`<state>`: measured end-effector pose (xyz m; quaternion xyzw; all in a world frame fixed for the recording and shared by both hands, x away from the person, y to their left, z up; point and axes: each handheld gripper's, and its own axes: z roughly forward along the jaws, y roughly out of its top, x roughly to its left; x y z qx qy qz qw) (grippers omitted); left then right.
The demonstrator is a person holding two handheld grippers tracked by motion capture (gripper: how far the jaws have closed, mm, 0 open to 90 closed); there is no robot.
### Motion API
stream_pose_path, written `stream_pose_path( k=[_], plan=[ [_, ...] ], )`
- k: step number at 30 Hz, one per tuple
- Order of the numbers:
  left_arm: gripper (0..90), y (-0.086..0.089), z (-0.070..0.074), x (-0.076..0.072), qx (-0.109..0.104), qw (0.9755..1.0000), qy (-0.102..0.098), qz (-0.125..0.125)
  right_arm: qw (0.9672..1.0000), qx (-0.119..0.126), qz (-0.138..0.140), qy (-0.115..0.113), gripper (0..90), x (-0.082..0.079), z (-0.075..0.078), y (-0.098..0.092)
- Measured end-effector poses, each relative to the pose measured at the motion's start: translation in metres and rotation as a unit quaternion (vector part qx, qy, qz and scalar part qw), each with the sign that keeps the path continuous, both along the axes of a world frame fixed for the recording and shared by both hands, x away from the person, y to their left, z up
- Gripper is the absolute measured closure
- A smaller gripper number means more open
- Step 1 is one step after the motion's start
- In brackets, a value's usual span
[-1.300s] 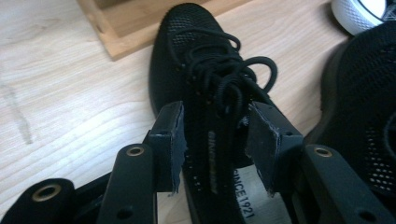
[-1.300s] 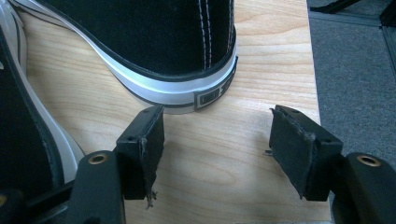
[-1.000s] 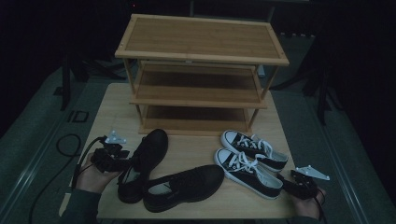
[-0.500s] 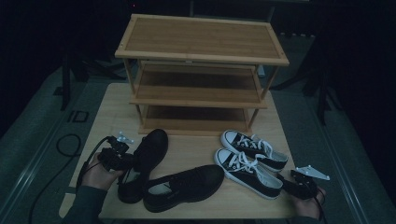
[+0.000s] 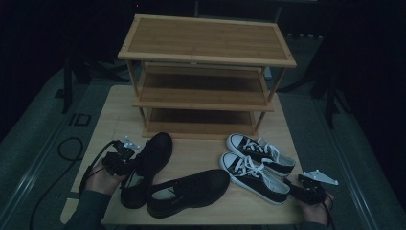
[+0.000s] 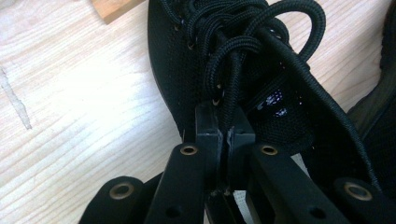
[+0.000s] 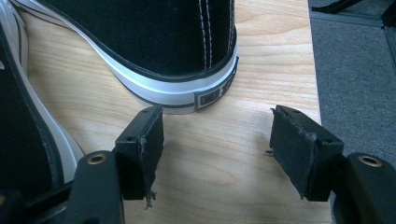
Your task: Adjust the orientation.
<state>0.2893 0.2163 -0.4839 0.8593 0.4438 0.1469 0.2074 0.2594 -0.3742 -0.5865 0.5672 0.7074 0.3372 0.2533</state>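
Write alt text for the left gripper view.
The left gripper is shut on the upper edge of a black lace-up shoe, just below its looped black laces. The shoe rests on a pale wooden table.

Beyond the left tool (image 6: 225, 133), the black shoe (image 6: 261, 70) is cut by the top edge; what its pads pinch stays hidden.

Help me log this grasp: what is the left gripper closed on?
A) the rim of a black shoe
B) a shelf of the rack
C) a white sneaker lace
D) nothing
A: the left gripper has its jaws pressed together on the rim of the black shoe, by the laces.
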Motion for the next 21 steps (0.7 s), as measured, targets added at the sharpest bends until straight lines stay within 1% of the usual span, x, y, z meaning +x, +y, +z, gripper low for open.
stream_pose_path(
  k=[2,5,6,8,10,11,12,13,16,17,18,21],
  plan=[
    [87.6,0.002,0.000,0.002,-0.009,0.9999,0.001,-0.008,1.0000,0.000,0.000,0.000,34.6,0.000,0.000,0.000],
    [87.6,0.006,0.002,0.004,-0.016,0.9996,-0.003,-0.023,1.0000,0.000,0.000,0.000,34.6,0.000,0.000,0.000],
    [87.6,0.006,0.002,0.004,-0.016,0.9996,-0.003,-0.023,1.0000,0.000,0.000,0.000,34.6,0.000,0.000,0.000],
    [87.6,0.007,0.005,0.008,-0.014,0.9990,-0.012,-0.040,1.0000,0.000,0.000,0.000,34.6,0.000,0.000,0.000],
    [87.7,0.008,0.007,0.013,-0.011,0.9986,-0.019,-0.048,1.0000,0.001,0.001,0.000,34.5,0.000,0.000,0.000],
    [87.7,0.008,0.007,0.013,-0.011,0.9986,-0.019,-0.048,1.0000,0.001,0.001,0.000,34.5,0.000,0.000,0.000],
    [87.7,0.009,0.009,0.019,-0.013,0.9978,-0.024,-0.060,1.0000,0.000,0.001,0.000,34.5,0.000,0.000,0.000],
    [87.7,0.010,0.010,0.022,-0.014,0.9976,-0.025,-0.064,1.0000,0.000,0.001,0.000,34.5,0.000,0.000,0.000],
    [87.7,0.012,0.012,0.030,-0.012,0.9974,-0.026,-0.066,1.0000,0.001,0.001,0.000,34.5,0.000,0.000,0.000],
    [87.8,0.012,0.012,0.030,-0.012,0.9974,-0.026,-0.066,1.0000,0.001,0.001,0.000,34.4,0.000,0.000,0.000],
    [87.7,0.014,0.012,0.035,-0.015,0.9971,-0.025,-0.070,1.0000,0.001,0.001,0.001,34.4,0.000,0.000,0.000],
    [87.8,0.017,0.012,0.042,-0.019,0.9967,-0.026,-0.074,1.0000,0.002,0.001,0.001,34.3,0.000,0.000,0.000]
  ],
)
